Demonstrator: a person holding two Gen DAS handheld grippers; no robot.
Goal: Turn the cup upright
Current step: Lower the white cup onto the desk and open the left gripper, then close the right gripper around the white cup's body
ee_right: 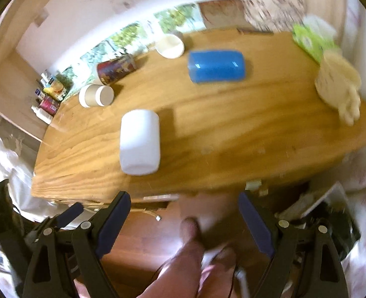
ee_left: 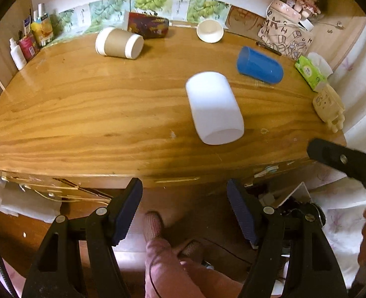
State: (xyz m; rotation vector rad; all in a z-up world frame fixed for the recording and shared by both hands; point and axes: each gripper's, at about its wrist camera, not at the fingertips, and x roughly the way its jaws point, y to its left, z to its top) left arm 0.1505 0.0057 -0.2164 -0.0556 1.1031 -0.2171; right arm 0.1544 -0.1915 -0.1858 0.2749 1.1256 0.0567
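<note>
Several cups lie on their sides on a wooden table (ee_left: 83, 104). A white cup (ee_left: 214, 108) lies nearest the front edge; it also shows in the right wrist view (ee_right: 139, 141). A blue cup (ee_left: 259, 64) (ee_right: 216, 65) lies behind it to the right. A brown paper cup (ee_left: 119, 42) (ee_right: 96, 95) and a dark printed cup (ee_left: 148, 24) (ee_right: 117, 70) lie at the back left. My left gripper (ee_left: 184, 193) is open and empty, off the table's front edge. My right gripper (ee_right: 184, 208) is open and empty, also in front of the table.
A white bowl (ee_left: 209, 31) sits at the back. A patterned bag (ee_left: 285, 34), green tissue pack (ee_left: 309, 72) and cream toy (ee_left: 329, 106) line the right edge. Bottles (ee_left: 27, 42) stand at the back left. The person's legs (ee_left: 168, 260) are below.
</note>
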